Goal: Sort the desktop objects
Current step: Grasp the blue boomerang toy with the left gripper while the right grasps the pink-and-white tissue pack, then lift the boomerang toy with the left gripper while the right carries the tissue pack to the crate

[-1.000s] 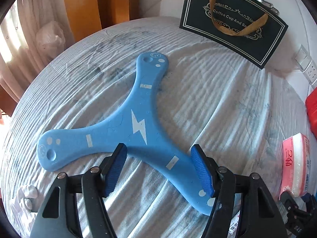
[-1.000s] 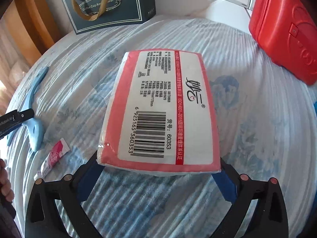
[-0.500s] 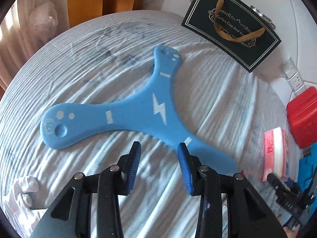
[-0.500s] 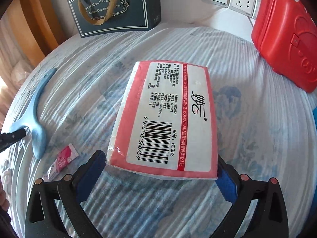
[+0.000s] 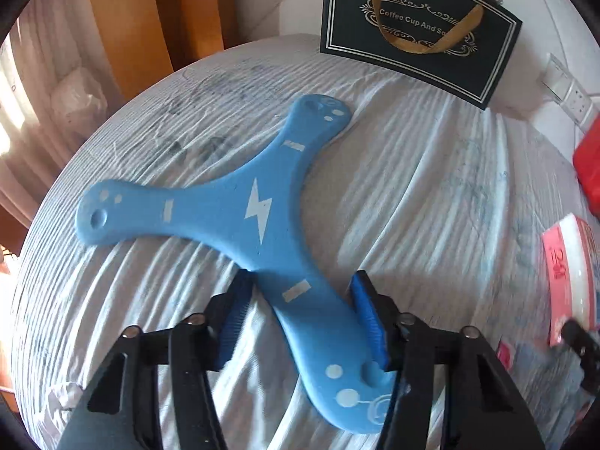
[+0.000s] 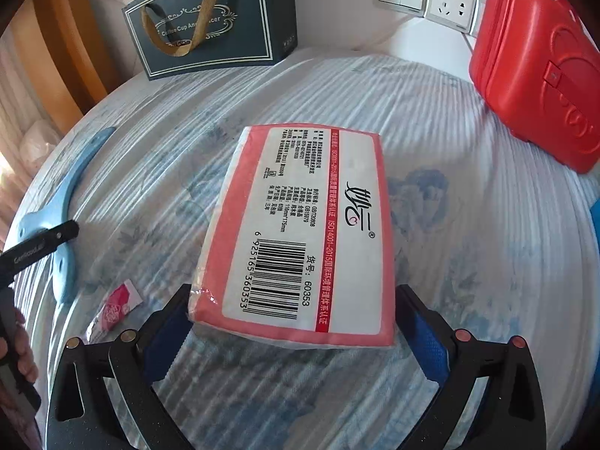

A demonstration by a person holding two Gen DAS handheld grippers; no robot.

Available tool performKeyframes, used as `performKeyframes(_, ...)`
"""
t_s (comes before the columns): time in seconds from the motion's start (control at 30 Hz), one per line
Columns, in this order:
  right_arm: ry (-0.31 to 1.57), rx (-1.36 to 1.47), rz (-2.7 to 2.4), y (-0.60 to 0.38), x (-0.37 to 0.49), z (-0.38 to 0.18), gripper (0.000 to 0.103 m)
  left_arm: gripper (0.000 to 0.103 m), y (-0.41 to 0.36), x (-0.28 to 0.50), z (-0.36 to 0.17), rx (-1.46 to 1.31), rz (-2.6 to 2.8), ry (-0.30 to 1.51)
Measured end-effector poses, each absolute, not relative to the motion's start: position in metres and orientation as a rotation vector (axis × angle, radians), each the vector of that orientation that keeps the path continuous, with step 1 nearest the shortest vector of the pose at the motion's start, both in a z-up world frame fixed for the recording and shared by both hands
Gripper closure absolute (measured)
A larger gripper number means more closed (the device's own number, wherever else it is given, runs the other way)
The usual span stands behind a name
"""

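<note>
A blue three-armed foam boomerang (image 5: 247,210) with a white lightning bolt lies on the striped cloth. My left gripper (image 5: 300,315) is open, its blue pads on either side of the boomerang's near arm, not pressing it. The boomerang also shows at the left of the right wrist view (image 6: 63,206). A red and white tissue pack (image 6: 300,225) sits between the fingers of my right gripper (image 6: 296,333), which is shut on its near end. The pack shows at the right edge of the left wrist view (image 5: 573,273).
A dark gift bag (image 5: 416,26) stands at the back against the wall (image 6: 210,26). A red plastic case (image 6: 540,71) is at the back right, below wall sockets (image 6: 450,3). A small pink sachet (image 6: 116,303) lies near the front left. Crumpled white paper (image 5: 63,393) lies near the left edge.
My left gripper has opened wider and moved over the boomerang's near arm, which now lies between its pads. The right gripper with the tissue pack has drawn back slightly.
</note>
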State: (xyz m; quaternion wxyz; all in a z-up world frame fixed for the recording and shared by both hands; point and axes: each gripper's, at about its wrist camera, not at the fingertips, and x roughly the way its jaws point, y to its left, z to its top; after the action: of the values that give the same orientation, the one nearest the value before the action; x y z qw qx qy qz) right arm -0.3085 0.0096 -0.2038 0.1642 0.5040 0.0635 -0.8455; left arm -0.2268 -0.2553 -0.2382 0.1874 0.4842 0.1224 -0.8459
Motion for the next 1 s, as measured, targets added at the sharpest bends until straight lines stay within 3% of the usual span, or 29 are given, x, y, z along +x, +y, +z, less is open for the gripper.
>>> performKeyframes(0.1,0.155,1.426,-2.407,0.004,-0.305,-0.206,0.000,0.065,-0.262,-0.201,-0.236,1.395,-2.435,0.292)
performKeyframes(0.37,0.213,1.306,-2.431,-0.030,-0.305,-0.206,0.001,0.066,-0.278,-0.201,-0.232,1.323,-2.409,0.325)
performKeyframes(0.47,0.164,1.272,-2.498,-0.029,-0.313,-0.196,0.000,0.059,-0.282,-0.220,-0.231,1.304,-2.386,0.344)
performKeyframes(0.53,0.162,1.266,-2.517,-0.031,-0.321,-0.191,0.000,0.047,-0.288,-0.232,-0.239,1.335,-2.330,0.389)
performKeyframes(0.6,0.188,1.280,-2.522,-0.037,-0.328,-0.192,0.000,0.045,-0.289,-0.234,-0.240,1.299,-2.325,0.396)
performKeyframes(0.73,0.188,1.309,-2.538,-0.038,-0.332,-0.201,0.000,0.047,-0.289,-0.234,-0.242,1.244,-2.339,0.379)
performKeyframes(0.8,0.212,1.314,-2.547,-0.039,-0.330,-0.204,0.010,0.052,-0.288,-0.235,-0.241,1.244,-2.350,0.375)
performKeyframes(1.0,0.228,1.246,-2.533,-0.039,-0.316,-0.194,0.011,0.054,-0.271,-0.223,-0.221,1.196,-2.380,0.309)
